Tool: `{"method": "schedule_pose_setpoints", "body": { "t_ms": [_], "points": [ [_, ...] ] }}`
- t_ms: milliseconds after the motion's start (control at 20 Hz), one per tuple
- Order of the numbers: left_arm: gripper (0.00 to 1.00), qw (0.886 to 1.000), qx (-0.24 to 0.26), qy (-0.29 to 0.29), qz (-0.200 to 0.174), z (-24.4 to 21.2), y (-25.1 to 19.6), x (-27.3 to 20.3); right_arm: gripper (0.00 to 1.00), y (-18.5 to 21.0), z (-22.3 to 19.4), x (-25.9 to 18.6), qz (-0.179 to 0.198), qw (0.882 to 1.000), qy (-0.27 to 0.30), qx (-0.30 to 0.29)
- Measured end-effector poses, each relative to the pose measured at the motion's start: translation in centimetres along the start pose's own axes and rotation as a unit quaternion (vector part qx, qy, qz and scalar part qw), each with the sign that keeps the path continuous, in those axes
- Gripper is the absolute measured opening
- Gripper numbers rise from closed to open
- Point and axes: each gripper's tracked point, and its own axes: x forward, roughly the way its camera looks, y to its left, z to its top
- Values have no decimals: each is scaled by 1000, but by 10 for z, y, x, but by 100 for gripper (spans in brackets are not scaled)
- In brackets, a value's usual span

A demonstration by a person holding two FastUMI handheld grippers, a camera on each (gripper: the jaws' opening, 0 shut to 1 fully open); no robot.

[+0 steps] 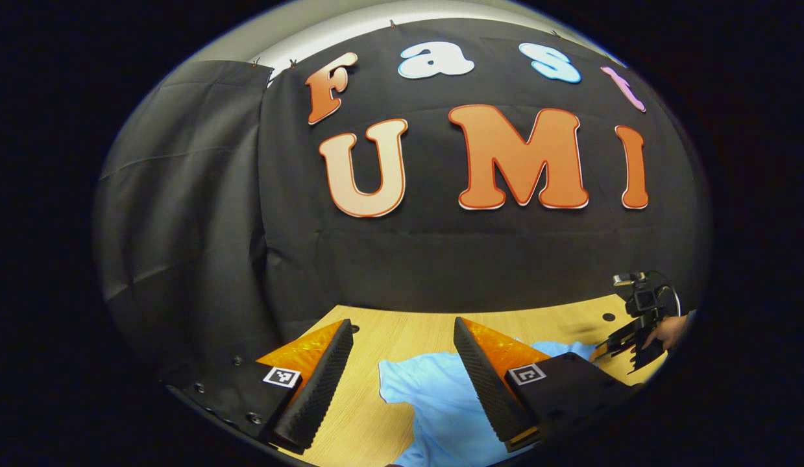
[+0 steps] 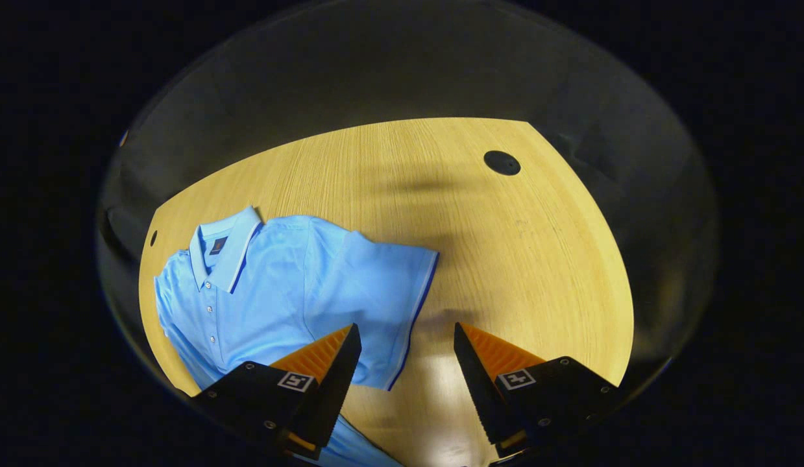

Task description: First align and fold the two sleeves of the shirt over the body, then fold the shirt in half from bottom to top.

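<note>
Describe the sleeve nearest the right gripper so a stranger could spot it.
Start at the wooden table, then find the light blue polo shirt lying flat on it. The sleeve spreads toward the bare wood. Its cuff has a dark stripe, and the open right gripper hovers over it.

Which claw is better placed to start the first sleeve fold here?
Probably the right claw: it is open, angled down at the wooden table, with a spread sleeve's hem between its fingers. The left claw, also open, points mostly at the booth wall, with the light blue shirt low beneath it.
</note>
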Motion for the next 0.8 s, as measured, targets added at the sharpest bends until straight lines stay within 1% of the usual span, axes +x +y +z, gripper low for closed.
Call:
{"method": "schedule_pose_setpoints", "body": {
  "t_ms": [100,150,200,250,300,350,400,500,550,700,750,800],
  "points": [
    [100,1000,8,-10,-9,5,-9,3,83,1,-3,8,-3,1000,11,4],
    [100,1000,12,-9,-12,5,-12,4,75,2,-5,12,-3,1000,17,6],
    [100,1000,13,-8,-17,4,-14,5,77,3,-7,16,-6,1000,23,8],
    [100,1000,13,-6,-21,4,-17,5,72,4,-9,20,-8,999,29,9],
    [100,1000,13,-4,-24,2,-18,6,69,2,-10,22,-17,999,32,8],
    [100,1000,13,-3,-25,2,-18,7,57,5,-8,23,-19,999,29,6],
    [100,1000,12,-2,-24,0,-14,5,56,5,-5,23,-20,999,27,9],
    [100,1000,8,1,-19,-3,-7,4,38,8,-3,22,-25,999,31,24],
    [100,1000,5,2,-17,-4,-4,4,17,11,-4,23,-25,999,34,22],
    [100,1000,-1,0,-10,-4,6,-2,10,20,-2,21,1,999,40,35],
    [100,1000,-2,-1,-9,-4,7,-3,7,21,4,16,2,999,29,44],
    [100,1000,-2,-3,-8,-4,10,-5,6,19,13,13,1,999,9,45]
  ]
}}
